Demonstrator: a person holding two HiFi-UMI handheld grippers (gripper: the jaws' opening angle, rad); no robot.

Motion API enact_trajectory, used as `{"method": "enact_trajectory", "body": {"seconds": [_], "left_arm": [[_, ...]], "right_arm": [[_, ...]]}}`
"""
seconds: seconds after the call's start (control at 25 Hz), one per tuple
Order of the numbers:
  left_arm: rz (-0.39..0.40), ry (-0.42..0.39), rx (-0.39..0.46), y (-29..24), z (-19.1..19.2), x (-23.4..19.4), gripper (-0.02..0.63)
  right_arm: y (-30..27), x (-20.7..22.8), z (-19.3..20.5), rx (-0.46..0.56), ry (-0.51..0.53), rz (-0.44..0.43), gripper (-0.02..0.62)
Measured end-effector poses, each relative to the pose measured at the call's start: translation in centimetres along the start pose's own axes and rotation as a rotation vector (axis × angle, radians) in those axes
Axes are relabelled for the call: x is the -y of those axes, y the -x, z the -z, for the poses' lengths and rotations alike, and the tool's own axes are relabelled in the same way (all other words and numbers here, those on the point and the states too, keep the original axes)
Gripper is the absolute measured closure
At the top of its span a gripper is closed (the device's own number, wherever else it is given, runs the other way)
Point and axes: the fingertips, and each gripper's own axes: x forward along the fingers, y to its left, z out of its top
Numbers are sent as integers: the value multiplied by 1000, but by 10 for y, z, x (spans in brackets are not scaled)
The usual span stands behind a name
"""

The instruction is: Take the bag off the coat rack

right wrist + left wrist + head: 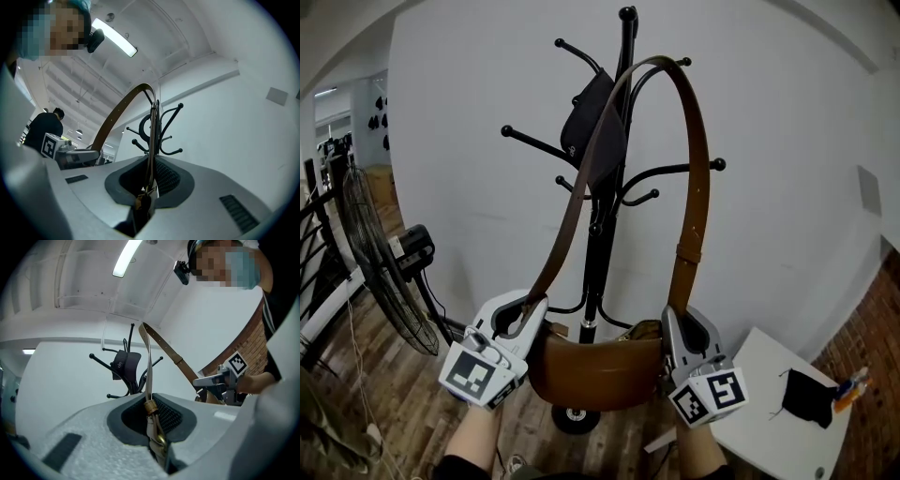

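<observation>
**Strap loop close to the hooks: a snag is the main risk**

The left claw [521, 315] is clenched on one end of the brown strap [699, 187], right at its brass fitting. The right claw [685, 324] is clenched on the other end, just above the metal clasp. The brown leather bag [598, 371] hangs between the two claws, low in front of the coat rack [600, 234]. Its strap arches high, up among the rack's upper arms. From these views I cannot tell whether the top of the loop is clear of every hook or lies over one.

- **Snagging:** if the loop is drawn down or back at an angle, it may catch a ball-tipped hook. Pulling on would then tip the slender rack on its small base.
- **The other item:** a dark cloth item [592, 122], perhaps a cap, hangs on a hook right beside the strap's left run. The passing strap could drag it off.
- **Slipping:** both grips sit on narrow strap next to smooth metal hardware. An uneven tug could let one end slide out, and the bag would swing on the other.
- **Nearby things:** a standing fan [380, 262] is at the left and a white surface [759, 375] at the right. A swinging bag could strike either.
</observation>
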Motion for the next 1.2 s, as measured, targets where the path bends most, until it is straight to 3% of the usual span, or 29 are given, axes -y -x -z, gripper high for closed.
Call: {"method": "enact_trajectory", "body": {"seconds": [0.28, 1.2], "left_arm": [[22, 67, -14, 22, 26, -4, 575], [258, 327, -116, 96, 98, 4, 577]], "right_arm": [[14, -20, 27, -51, -22, 57, 566], [97, -113, 96, -208, -119, 402, 566]]}}
